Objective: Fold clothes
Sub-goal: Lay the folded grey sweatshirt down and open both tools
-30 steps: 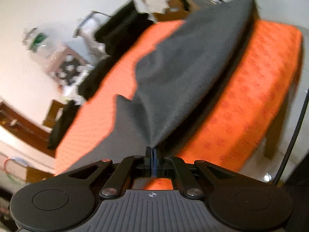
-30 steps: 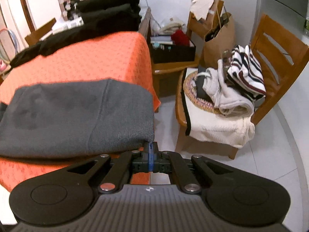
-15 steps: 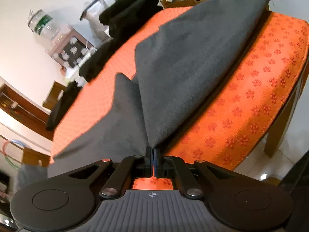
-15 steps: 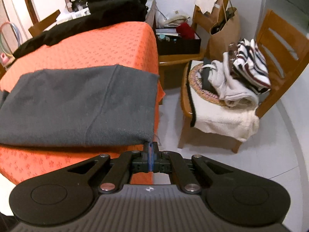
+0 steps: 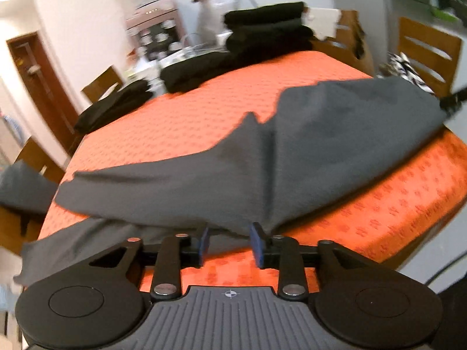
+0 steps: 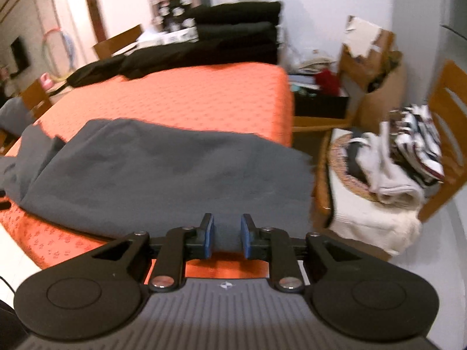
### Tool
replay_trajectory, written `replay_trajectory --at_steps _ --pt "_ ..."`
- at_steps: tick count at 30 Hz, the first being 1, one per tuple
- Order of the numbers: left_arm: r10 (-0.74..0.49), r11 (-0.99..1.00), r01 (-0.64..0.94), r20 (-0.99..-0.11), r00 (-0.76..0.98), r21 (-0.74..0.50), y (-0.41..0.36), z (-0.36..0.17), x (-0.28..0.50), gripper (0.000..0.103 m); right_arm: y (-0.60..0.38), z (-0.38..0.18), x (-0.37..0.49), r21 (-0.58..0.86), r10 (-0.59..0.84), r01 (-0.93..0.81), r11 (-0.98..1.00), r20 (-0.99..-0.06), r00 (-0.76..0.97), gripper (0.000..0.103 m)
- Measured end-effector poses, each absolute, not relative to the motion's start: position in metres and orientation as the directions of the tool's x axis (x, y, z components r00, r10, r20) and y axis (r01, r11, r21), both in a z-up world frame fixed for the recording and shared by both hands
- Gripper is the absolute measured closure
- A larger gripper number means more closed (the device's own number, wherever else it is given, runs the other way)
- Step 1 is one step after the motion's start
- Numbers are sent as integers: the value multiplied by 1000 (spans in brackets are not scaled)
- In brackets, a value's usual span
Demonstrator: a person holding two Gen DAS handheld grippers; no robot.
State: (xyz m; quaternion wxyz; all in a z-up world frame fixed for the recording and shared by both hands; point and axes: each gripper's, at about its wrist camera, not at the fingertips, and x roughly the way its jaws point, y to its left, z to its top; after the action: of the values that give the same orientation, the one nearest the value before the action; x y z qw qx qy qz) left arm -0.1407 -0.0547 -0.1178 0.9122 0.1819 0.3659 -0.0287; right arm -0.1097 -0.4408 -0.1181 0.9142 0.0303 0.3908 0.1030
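1. Garment (image 5: 306, 145): a dark grey, soft, matte cloth, folded over itself and lying along the near edge of the table (image 5: 204, 116), which wears an orange patterned cover.
2. My left gripper (image 5: 230, 243) has its fingers spread, nothing pinched; the cloth's hem sags just in front of the blue pads, and I cannot tell if it touches them.
3. My right gripper (image 6: 224, 239) is likewise parted, with the garment (image 6: 163, 175) edge showing in the gap but not clamped.
4. Both views are blurred; the cloth's left end hangs off the table, partly hidden.
5. Orange cover lies bare behind the garment up to a stack of black folded clothes (image 6: 236, 32).
6. Right of the table stands a wooden chair (image 6: 437, 134) piled with pale and striped laundry.
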Motion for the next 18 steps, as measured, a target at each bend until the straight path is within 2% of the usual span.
replay_trajectory --at_steps 1,3,8,18 --pt "90 940 163 -678 730 300 -48 -115 -140 61 -433 -121 -107 132 221 -182 975 -705 674 70" --pt "107 953 118 -678 728 278 -36 -109 -138 61 -422 -132 -100 106 208 -192 976 -730 652 66" --pt "151 976 3 -679 719 220 -5 -95 -133 61 -406 -135 -91 45 163 -199 979 -763 626 66" --pt "207 973 -221 -706 677 74 99 -85 -102 59 -378 -94 -91 93 184 -172 981 -735 652 63"
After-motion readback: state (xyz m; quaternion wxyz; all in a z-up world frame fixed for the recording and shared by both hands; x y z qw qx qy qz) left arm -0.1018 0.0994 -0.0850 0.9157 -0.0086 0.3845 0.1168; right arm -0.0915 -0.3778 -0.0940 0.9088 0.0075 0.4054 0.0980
